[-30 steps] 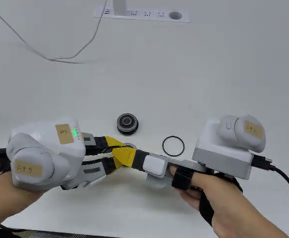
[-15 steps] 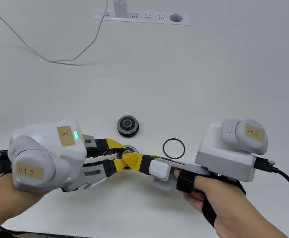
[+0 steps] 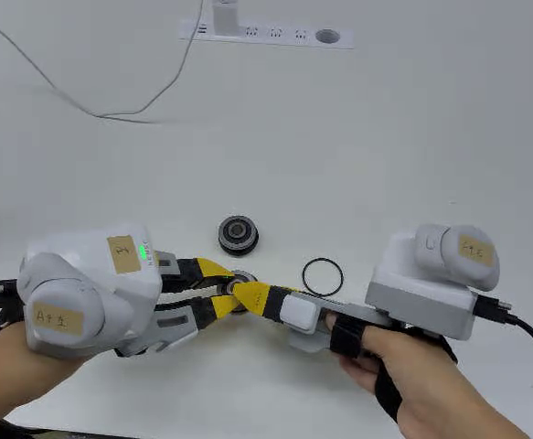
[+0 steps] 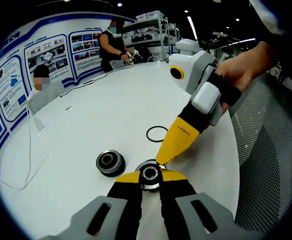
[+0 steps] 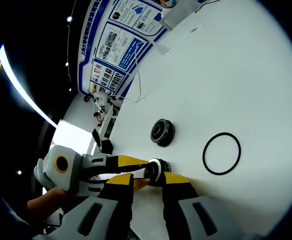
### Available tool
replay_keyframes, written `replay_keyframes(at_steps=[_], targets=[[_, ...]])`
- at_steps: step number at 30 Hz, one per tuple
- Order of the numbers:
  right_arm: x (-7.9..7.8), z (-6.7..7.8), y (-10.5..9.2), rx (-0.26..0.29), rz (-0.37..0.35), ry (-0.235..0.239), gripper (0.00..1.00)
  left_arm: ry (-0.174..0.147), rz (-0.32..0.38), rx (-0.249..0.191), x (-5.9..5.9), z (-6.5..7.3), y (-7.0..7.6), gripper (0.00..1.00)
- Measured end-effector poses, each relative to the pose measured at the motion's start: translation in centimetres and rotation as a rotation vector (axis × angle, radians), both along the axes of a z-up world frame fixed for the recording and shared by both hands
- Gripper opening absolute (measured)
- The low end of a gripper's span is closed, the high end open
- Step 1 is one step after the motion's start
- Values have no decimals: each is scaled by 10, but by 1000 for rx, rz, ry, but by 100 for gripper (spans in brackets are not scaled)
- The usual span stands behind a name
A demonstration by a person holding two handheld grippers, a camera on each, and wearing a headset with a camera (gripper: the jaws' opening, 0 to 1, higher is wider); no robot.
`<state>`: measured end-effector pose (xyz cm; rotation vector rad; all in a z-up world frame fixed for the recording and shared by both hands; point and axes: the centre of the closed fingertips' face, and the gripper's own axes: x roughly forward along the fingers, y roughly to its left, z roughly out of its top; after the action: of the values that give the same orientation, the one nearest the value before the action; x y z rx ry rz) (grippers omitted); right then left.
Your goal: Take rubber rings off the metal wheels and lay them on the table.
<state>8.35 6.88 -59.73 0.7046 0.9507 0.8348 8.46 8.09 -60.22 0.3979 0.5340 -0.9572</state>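
The left gripper (image 3: 221,287) is clamped on a metal wheel (image 4: 150,173) above the near worktop (image 3: 385,155). The narrowly set jaws of the right gripper (image 3: 251,296) are placed against that wheel's rim; a grip cannot be confirmed. Just beyond, a loose rubber ring (image 3: 322,277) is laid flat, near a second wheel (image 3: 238,234). A power strip (image 3: 266,33) is noted farthest back.

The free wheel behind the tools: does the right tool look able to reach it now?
Probably yes. The free wheel lies alone on the table just beyond the right tool, nothing between them, though that tool is busy at the held wheel in the left tool.
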Motion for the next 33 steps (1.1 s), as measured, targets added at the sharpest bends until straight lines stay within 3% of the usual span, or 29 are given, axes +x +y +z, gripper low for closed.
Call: replay_keyframes(at_steps=[15,33], targets=[[6,-12,-7,-79,-39,-1,3,-1,-3,4,1,0,0,13],[7,-12,-6,-82,-64,62,1,-1,1,5,2,0,1,13]])
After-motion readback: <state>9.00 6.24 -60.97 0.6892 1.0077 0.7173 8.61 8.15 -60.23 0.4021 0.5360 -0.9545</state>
